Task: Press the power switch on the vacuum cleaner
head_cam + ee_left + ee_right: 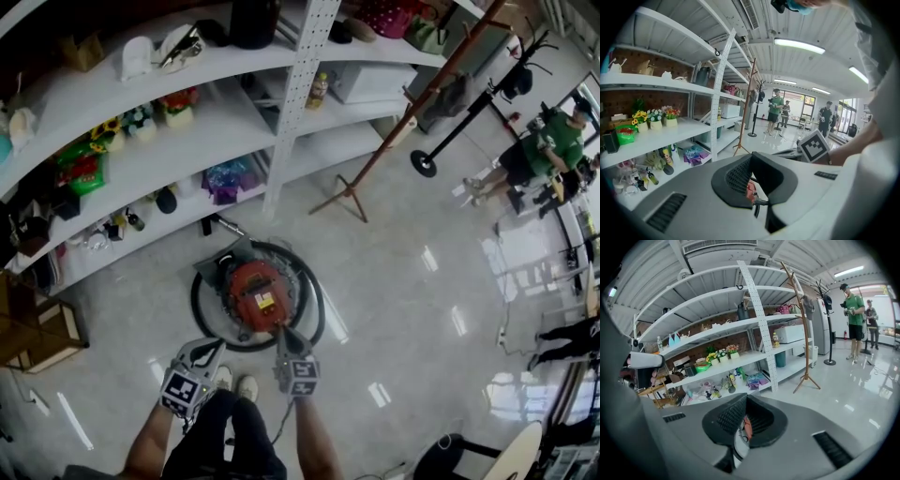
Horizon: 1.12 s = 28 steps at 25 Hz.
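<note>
A red canister vacuum cleaner (255, 292) lies on the floor inside a ring of black hose (201, 319), just ahead of the person's feet. My right gripper (280, 330) points down at its near edge, jaws together, tips at or just above the red body; contact is unclear. My left gripper (210, 349) hangs to the left over the hose ring, also shut and holding nothing. In the left gripper view (752, 192) and the right gripper view (743, 430) the grey jaws fill the bottom, with a sliver of red vacuum (746, 426) in the slit. The power switch is not discernible.
White shelving (216, 122) with flowers, bottles and bags runs behind the vacuum. A wooden coat stand (349, 192) and a black pole stand (424, 163) are at the right. People (544, 155) stand far right. A wooden crate (37, 333) sits left.
</note>
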Each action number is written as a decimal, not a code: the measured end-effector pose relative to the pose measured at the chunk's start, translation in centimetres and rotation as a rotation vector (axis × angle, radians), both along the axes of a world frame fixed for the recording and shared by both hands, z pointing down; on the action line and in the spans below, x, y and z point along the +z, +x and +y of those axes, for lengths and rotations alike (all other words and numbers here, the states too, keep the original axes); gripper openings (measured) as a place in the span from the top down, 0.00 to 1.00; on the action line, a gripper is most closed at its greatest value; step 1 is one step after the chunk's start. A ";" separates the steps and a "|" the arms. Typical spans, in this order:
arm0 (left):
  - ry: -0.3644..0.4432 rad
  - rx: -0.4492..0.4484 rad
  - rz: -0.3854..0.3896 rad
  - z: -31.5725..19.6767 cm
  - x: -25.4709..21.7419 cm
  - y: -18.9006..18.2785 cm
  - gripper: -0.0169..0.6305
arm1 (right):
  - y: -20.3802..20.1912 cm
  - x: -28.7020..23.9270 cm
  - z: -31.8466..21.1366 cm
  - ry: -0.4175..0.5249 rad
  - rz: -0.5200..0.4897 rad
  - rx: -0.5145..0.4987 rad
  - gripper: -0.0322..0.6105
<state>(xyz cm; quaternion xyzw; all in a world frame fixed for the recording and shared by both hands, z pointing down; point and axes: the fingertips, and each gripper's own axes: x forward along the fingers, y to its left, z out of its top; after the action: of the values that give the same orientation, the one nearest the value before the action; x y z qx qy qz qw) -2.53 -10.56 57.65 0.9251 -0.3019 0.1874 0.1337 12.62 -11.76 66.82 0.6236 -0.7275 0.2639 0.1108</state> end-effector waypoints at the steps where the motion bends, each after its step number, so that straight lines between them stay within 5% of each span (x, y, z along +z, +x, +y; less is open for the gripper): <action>1: 0.000 0.005 -0.002 0.3 -0.4 0.0 0.96 | -0.1 -0.4 0.2 0.001 0.002 -0.003 0.94; 28: 0.146 0.011 0.029 0.1 -12.1 -2.3 0.96 | -2.7 -14.4 1.5 0.095 0.018 -0.005 0.94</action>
<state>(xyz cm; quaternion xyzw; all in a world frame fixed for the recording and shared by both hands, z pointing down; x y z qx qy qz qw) -4.79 -10.45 45.50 0.9367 -0.3077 0.1520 0.0690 9.88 -10.22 52.43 0.6287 -0.7397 0.2229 0.0884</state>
